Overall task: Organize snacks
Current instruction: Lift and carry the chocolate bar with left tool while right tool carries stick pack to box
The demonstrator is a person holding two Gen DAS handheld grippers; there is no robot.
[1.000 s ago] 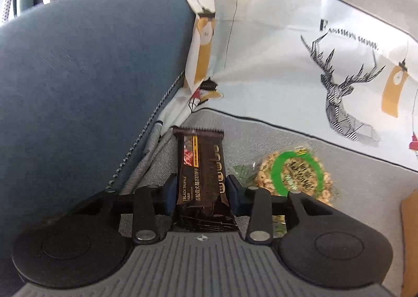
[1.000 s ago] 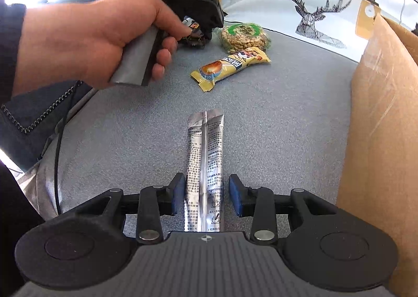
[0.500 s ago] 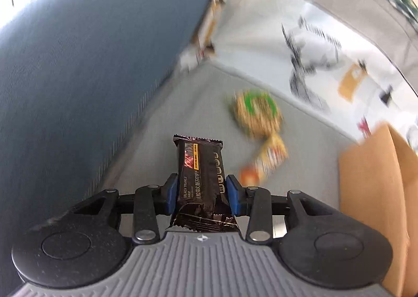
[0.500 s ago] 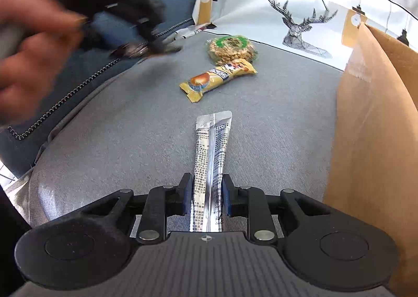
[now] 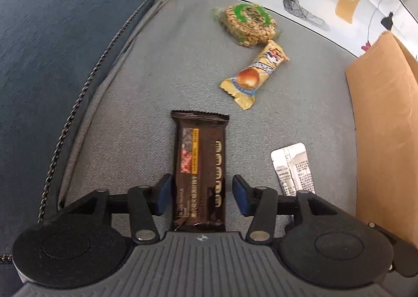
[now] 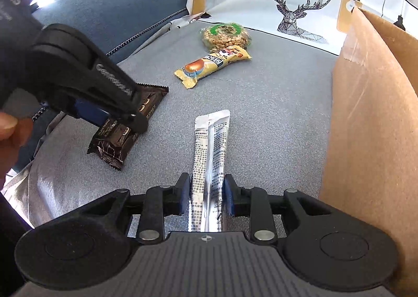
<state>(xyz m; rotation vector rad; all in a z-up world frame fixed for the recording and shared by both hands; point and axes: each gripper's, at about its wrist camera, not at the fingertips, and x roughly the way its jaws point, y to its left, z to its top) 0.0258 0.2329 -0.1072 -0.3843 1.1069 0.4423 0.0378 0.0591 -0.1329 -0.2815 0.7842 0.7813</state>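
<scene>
A dark brown chocolate bar (image 5: 201,155) lies flat on the grey seat cushion (image 5: 146,103). It sits between the jaws of my left gripper (image 5: 202,187), which are opening, with a gap showing on each side of the bar. In the right wrist view the left gripper (image 6: 130,119) tilts down over the bar (image 6: 112,145). My right gripper (image 6: 206,192) straddles the near end of a silver stick packet (image 6: 211,145). Its jaws are opening and the pads stand just off the packet's edges. The silver packet (image 5: 292,166) also shows right of the bar.
A yellow snack packet (image 5: 254,74) and a round peanut cake (image 5: 248,22) lie further back on the cushion. A brown paper bag (image 6: 371,114) stands along the right side. Behind are a deer-print pillow (image 6: 295,9) and the blue sofa arm (image 5: 52,48).
My left gripper carried the chocolate bar from the sofa's back corner out to the middle of the cushion and spread its jaws off it. The right gripper narrowed onto the silver packet, then eased slightly.
</scene>
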